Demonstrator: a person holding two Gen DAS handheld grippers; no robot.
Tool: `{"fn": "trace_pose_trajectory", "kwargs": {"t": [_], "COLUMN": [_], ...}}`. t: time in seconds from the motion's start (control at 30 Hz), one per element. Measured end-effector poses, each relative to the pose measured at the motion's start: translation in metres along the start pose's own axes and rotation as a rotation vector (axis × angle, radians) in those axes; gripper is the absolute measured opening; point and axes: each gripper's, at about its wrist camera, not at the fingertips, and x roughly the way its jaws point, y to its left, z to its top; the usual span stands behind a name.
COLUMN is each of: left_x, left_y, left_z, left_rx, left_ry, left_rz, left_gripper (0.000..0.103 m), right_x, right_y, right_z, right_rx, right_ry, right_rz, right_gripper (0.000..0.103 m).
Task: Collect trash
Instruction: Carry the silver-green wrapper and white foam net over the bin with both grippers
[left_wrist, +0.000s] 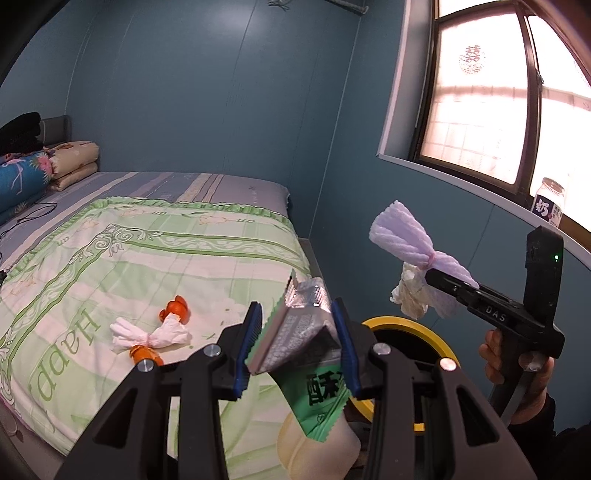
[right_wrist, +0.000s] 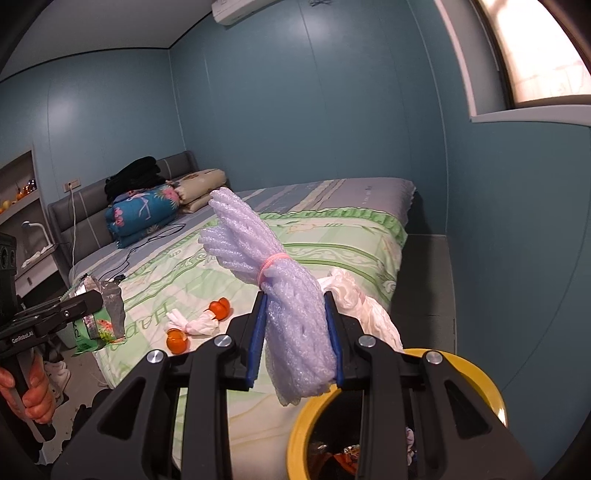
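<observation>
Blue walls closed in a bed (left_wrist: 155, 236) under a green quilt, and the yellow-rimmed bin (right_wrist: 476, 373) stood just off its near corner. Left of the bin, on the quilt, lay a tied tissue (left_wrist: 147, 334) touching two orange peels (left_wrist: 176, 309), not yet collected. Nearer the bin, the left hand-held gripper (left_wrist: 297, 343) was clamped narrow on a green snack wrapper (left_wrist: 301, 334), held up over the bed's edge just beside the bin's rim. Above the bin, the right hand-held gripper (right_wrist: 295, 332) pinched a purple foam net (right_wrist: 284, 295) tied with a pink band; a crumpled tissue (right_wrist: 365, 310) hung beside it, though whether the jaws caught it too I cannot tell. To drop well, each load should probably be carried squarely over the bin's mouth before release, one gripper at a time, since light foam and foil may drift or catch on the rim.
</observation>
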Motion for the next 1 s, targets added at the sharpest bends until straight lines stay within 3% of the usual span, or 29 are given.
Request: {"fn": "trace_pose_trajectory", "kwargs": {"t": [0.53,1.0], "left_x": [0.037,0.063], "left_y": [-0.059,-0.097], "left_z": [0.006,-0.006], "left_rx": [0.07,0.144], "left_ry": [0.037,0.083], "left_rz": [-0.114,-0.145], "left_gripper": [0.037,0.037], "right_x": [-0.006,-0.002], "right_y": [-0.037,-0.06], "right_z": [-0.018,-0.037], "right_rx": [0.075,0.165], "right_ry": [0.016,0.071], "right_rz": [-0.081,-0.127], "right_gripper": [0.028,0.028]}}
